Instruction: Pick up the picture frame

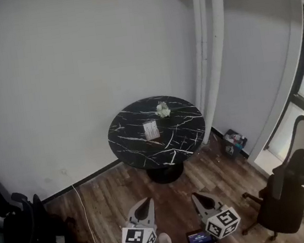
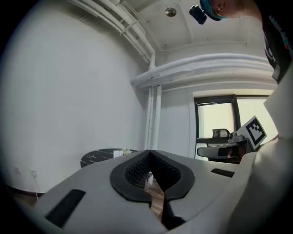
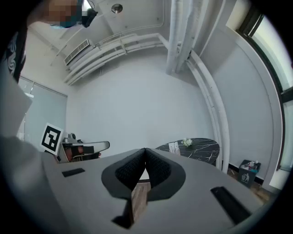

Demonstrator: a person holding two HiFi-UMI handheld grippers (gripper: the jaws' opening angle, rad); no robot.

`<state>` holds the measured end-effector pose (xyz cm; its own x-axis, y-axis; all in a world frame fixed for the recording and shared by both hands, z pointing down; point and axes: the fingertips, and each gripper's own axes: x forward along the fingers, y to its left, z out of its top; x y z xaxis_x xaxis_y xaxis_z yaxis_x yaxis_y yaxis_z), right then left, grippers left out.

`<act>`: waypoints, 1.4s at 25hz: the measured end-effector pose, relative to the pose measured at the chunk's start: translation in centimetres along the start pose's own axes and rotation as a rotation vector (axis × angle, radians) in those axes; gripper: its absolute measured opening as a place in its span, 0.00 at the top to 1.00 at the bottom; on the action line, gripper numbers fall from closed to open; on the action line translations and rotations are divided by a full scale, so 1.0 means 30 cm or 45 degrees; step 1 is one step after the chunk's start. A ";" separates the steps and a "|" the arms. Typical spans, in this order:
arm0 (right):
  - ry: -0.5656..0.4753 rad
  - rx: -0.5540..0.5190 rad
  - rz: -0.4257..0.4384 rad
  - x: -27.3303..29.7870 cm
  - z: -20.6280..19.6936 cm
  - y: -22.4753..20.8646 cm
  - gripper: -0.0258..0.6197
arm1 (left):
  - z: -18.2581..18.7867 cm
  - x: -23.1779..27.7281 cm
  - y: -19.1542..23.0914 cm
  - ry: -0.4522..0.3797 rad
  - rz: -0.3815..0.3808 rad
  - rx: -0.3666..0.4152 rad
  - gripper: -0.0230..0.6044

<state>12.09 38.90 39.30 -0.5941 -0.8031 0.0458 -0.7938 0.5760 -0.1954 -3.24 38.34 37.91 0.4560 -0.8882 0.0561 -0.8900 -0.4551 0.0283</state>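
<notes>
Both pairs of jaws are closed tip to tip with nothing between them: the left gripper (image 2: 149, 153) shows its dark ribbed pads meeting at the front, with only floor visible through the slit behind, and the right gripper (image 3: 145, 151) looks the same. In the head view the two grey grippers are side by side low in the picture, left (image 1: 147, 201) and right (image 1: 195, 196), each carrying its marker cube, both pointing towards the table and well apart from it. The small white rectangular picture frame (image 1: 151, 130) stands near the middle of the round black marble-patterned table with white veins (image 1: 181, 133), untouched. A small bunch of white flowers (image 1: 162, 109) sits near the frame on the side towards the wall. The dark wooden plank floor (image 1: 112, 198) lies between the grippers and the table. White vertical pipes (image 1: 208, 44) run up the wall just beside the table. A black office chair (image 1: 22, 232) stands at the left and another black office chair (image 1: 286, 195) at the right by the window.
</notes>
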 end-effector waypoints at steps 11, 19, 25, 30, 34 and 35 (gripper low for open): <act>0.068 -0.044 0.034 -0.055 0.002 -0.016 0.93 | -0.043 0.040 0.013 0.094 0.124 -0.056 0.94; 0.138 0.045 0.040 -0.062 -0.030 -0.057 0.93 | -0.053 0.045 0.031 0.106 0.157 -0.080 0.94; 0.178 0.052 0.074 -0.003 -0.059 -0.068 0.93 | -0.056 0.076 0.069 0.082 0.156 -0.100 0.94; 0.198 0.019 0.074 0.119 -0.069 -0.120 0.93 | -0.092 0.181 0.129 0.084 0.151 -0.095 0.94; 0.210 -0.025 0.037 0.253 -0.084 -0.216 0.93 | -0.129 0.322 0.222 0.107 0.184 -0.060 0.94; 0.216 -0.023 0.030 0.298 -0.086 -0.246 0.93 | -0.134 0.366 0.253 0.110 0.188 -0.058 0.94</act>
<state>12.31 27.85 43.67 -0.6247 -0.7531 0.2062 -0.7807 0.5980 -0.1811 -5.00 25.39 42.74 0.3201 -0.9357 0.1483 -0.9474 -0.3147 0.0589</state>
